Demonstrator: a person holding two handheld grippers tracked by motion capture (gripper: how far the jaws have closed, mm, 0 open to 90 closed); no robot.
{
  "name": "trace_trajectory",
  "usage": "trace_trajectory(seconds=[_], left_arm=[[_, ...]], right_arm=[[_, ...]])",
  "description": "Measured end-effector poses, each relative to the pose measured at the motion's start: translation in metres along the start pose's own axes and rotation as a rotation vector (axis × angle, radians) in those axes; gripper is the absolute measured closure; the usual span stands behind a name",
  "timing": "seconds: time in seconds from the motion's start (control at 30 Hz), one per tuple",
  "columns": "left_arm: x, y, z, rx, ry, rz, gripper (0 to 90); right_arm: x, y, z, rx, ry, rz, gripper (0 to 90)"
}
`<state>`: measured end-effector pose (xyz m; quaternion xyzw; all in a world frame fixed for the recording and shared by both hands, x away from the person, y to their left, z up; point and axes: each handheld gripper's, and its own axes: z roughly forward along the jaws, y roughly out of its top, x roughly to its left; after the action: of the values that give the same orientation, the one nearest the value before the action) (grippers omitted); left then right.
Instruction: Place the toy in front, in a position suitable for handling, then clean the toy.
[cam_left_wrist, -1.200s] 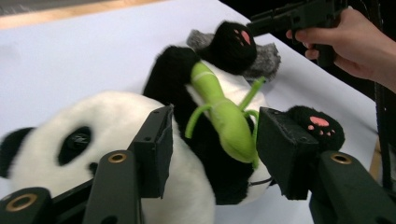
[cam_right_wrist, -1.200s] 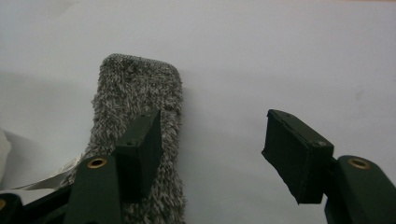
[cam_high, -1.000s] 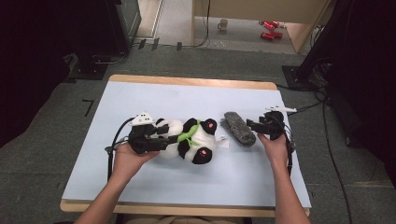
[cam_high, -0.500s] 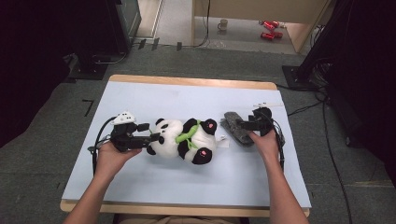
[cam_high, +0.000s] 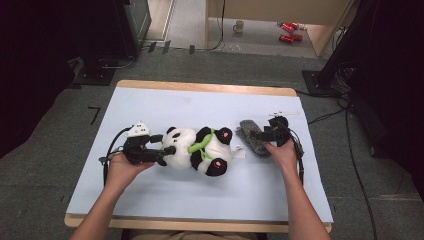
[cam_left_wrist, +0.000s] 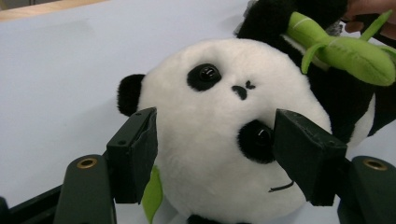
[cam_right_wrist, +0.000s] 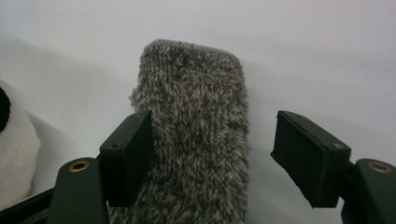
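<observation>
While the left gripper (cam_left_wrist: 215, 154), jaws just widening, straddled the plush panda (cam_left_wrist: 219, 135) head, the right gripper (cam_right_wrist: 212, 158) spread around the fuzzy grey sock (cam_right_wrist: 196, 135); both looked soft, light, squashable.

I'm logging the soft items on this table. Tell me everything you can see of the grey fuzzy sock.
The grey fuzzy sock is a shaggy, mottled grey-brown knit with a finer ribbed edge at its far end. It lies flat and stretched out on the pale blue table cover, just right of the plush panda and apart from it. The right tool straddles it with jaws open; one pad sits at its edge, the other stands clear.
</observation>
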<state>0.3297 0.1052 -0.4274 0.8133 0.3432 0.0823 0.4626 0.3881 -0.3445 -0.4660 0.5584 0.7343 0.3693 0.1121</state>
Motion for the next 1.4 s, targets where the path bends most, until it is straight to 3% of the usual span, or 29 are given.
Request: trace_trajectory(seconds=[0.13,0.2,0.3,0.43,0.6,0.87,1.0,1.1,1.23,1.4], left_arm=[[-0.001,-0.002,0.005,-0.001,-0.013,0.001,30.6],[0.002,-0.004,0.006,-0.012,-0.027,-0.025,29.4],[0.004,-0.007,0.008,-0.015,-0.043,-0.047,28.5],[0.005,-0.008,0.008,-0.017,-0.049,-0.062,27.7],[-0.001,-0.010,0.011,-0.006,-0.031,-0.031,27.3],[-0.002,-0.011,0.010,-0.003,-0.020,-0.032,26.8],[-0.001,-0.013,0.011,-0.019,-0.009,-0.032,23.8],[-0.001,-0.016,0.014,-0.027,-0.009,-0.060,19.1],[0.001,-0.016,0.014,-0.019,-0.025,-0.080,19.2],[0.001,-0.015,0.013,-0.018,-0.040,-0.072,20.8]], right_arm=[[0.002,-0.001,0.002,0.015,-0.001,-0.024,32.5],[0.005,-0.002,0.002,0.014,-0.010,-0.063,40.0],[0.006,-0.003,0.002,0.017,-0.018,-0.077,41.8],[0.003,-0.004,0.004,0.030,-0.003,-0.059,44.7],[0.000,-0.007,0.009,0.056,0.010,-0.042,46.5],[0.000,-0.017,0.013,0.013,0.047,-0.054,54.6],[-0.001,-0.016,0.013,0.029,0.070,-0.019,62.5],[0.000,-0.015,0.012,0.046,0.079,-0.008,70.3],[0.001,-0.013,0.010,0.068,0.067,0.001,73.1],[0.006,-0.007,0.007,0.107,0.034,-0.005,75.0]])
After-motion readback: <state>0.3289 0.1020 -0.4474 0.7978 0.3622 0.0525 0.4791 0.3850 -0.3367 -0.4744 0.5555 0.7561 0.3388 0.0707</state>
